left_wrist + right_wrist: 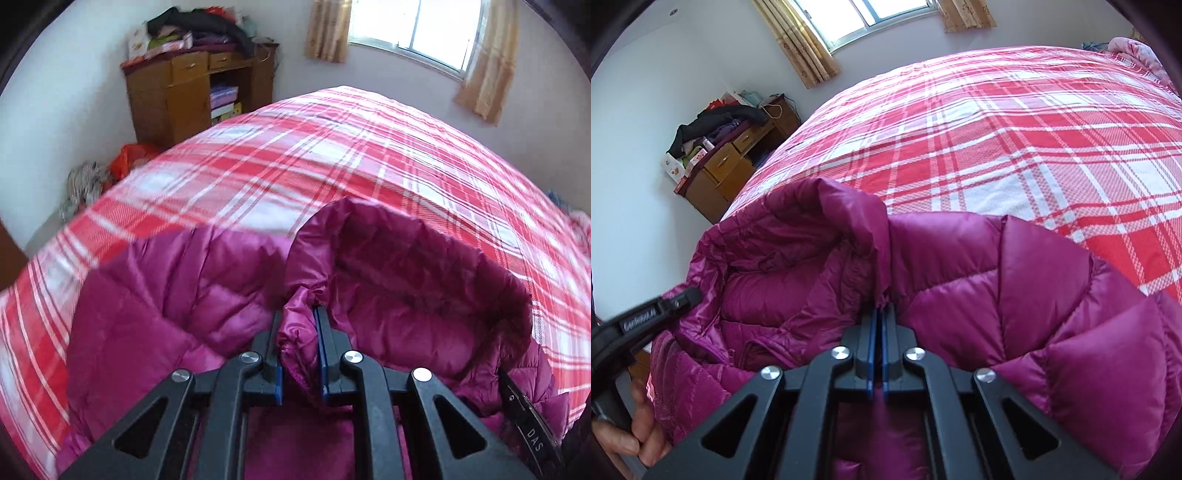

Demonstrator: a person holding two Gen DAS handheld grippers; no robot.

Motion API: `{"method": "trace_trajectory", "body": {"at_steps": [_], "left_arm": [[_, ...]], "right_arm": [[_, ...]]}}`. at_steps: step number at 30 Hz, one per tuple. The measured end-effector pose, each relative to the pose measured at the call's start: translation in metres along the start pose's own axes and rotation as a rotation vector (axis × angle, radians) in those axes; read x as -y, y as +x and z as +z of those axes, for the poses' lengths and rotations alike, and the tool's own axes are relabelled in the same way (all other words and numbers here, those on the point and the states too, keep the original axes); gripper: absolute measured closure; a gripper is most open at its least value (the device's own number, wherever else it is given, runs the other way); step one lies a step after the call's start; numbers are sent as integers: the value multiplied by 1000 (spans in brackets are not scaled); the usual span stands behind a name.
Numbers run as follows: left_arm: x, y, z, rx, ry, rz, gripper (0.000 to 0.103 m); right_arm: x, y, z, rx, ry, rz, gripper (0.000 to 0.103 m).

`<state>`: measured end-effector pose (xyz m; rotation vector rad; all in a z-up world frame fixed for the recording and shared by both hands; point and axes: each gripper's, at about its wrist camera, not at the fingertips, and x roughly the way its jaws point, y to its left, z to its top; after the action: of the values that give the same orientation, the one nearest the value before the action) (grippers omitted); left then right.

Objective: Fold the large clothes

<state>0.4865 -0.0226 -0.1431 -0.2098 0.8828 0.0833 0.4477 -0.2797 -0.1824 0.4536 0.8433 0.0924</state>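
Garment: magenta down jacket (1015,295) lies on plaid bed (1034,147), hood (424,280) open between the grippers | Left gripper (299,317): pinched on a bunched fold beside the hood | Right gripper (882,310): fully clamped on a thin edge of jacket fabric | Technique: lift both corners evenly (padding slips), keep the collar line taut.

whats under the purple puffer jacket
The red and white plaid bed cover shows beyond the magenta puffer jacket. What lies directly beneath the jacket is covered.
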Motion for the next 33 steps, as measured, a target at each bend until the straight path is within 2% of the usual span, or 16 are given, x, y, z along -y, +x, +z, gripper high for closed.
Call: {"method": "trace_trajectory", "body": {"at_steps": [3,6,10,15,18,20,21,22,23,25,27,30,33], "left_arm": [[-23,7,-16,0,-125,-53,89],[-32,7,-31,68,-174,-95,88],[-45,11,-32,77,-264,-166,88],[-50,9,-34,90,-303,-207,88],[-49,9,-34,89,-307,-214,88],[-47,7,-35,92,-307,-213,88],[-47,7,-35,94,-305,-211,88],[-47,7,-35,94,-303,-209,88],[-50,6,-36,95,-302,-208,88],[-51,4,-37,99,-300,-206,88],[-51,4,-37,102,-300,-203,88],[-51,7,-36,102,-298,-202,88],[-51,7,-36,102,-305,-210,88]], "right_arm": [[1,2,0,0,-2,-3,103],[2,4,0,0,-4,-5,103],[5,2,1,-11,18,-5,103],[13,-18,-12,-38,68,-70,103],[7,-21,-11,-74,-1,-107,103],[1,-27,-3,-84,-19,-179,102],[-1,-37,4,-36,2,-195,98],[-3,-44,13,10,20,-194,90],[-8,-47,27,48,32,-190,90],[-19,-36,56,61,37,-164,90],[-29,-20,78,64,29,-185,90],[-41,15,88,-38,26,-135,90],[-48,28,61,-164,-4,-104,90]]}}
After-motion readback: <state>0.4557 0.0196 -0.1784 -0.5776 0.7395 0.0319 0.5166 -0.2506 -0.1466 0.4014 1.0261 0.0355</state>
